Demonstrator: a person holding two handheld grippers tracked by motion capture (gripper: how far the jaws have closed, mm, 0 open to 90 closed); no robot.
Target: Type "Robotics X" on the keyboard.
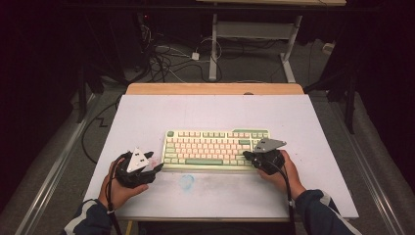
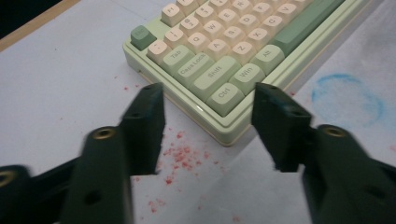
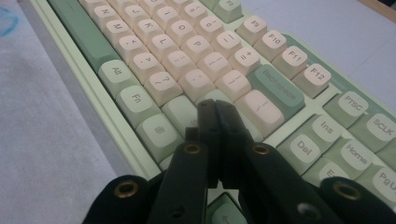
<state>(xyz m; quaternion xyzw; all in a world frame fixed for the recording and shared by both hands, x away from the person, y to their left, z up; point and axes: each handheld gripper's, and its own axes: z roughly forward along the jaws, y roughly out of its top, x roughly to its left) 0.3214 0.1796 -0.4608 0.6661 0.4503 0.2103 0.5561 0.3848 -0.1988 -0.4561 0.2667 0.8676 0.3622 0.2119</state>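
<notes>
Keyboard [image 1: 215, 148] on white table [image 1: 293, 117]

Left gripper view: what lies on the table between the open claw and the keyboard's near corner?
Bare white table with a scatter of red specks, seen in the left gripper view. The left claw stands open, short of the keyboard corner by Ctrl.

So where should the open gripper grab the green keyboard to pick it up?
Probably the near-left corner of the keyboard, by the Ctrl key. The left gripper already faces it with jaws wide apart. The case is flat and low, so come in level from the left end and pinch its thin edge top to bottom; it looks too wide to straddle.
</notes>
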